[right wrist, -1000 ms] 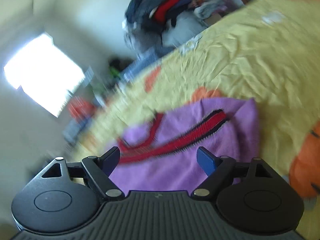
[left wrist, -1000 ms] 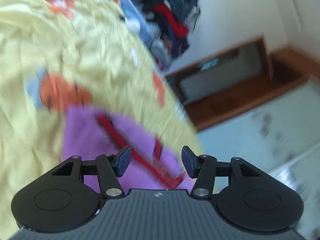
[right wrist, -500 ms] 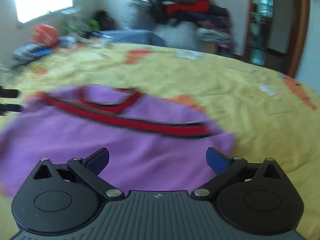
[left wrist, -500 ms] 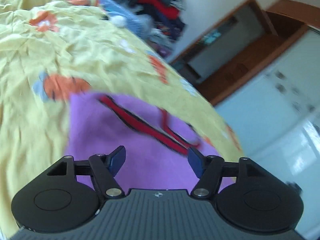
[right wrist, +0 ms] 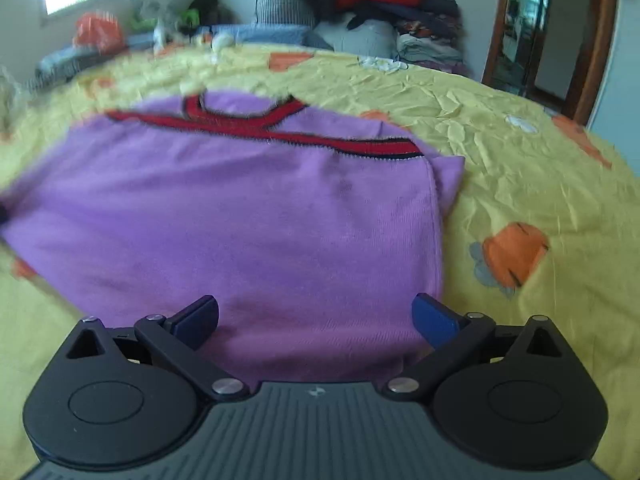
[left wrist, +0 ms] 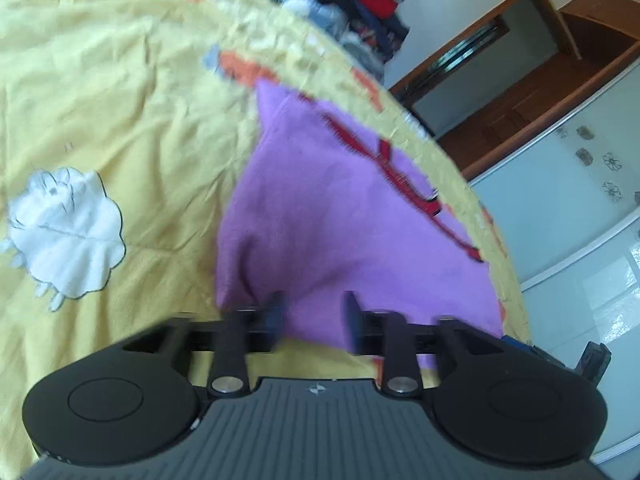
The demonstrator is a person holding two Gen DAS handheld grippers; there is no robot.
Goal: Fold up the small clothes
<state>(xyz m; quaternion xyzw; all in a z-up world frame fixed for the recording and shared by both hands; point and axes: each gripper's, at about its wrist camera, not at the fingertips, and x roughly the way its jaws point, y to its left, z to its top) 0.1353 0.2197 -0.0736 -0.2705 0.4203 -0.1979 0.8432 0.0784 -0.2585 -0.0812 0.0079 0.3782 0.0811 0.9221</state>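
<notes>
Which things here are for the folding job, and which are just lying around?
For the job:
- purple top with red trim, lying on the bed
- left gripper, fingers apart
- right gripper, fingers wide apart

Just lying about:
- yellow bedsheet
- clothes pile beyond the bed
- orange bag
- wooden door frame

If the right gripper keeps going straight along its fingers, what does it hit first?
Most likely the purple garment lying on the yellow bedsheet; the right gripper, jaws open and empty, points down at its near edge.

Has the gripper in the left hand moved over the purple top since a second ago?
Yes. The left gripper has drawn back toward the purple knit top's near edge, away from its red trim.
</notes>
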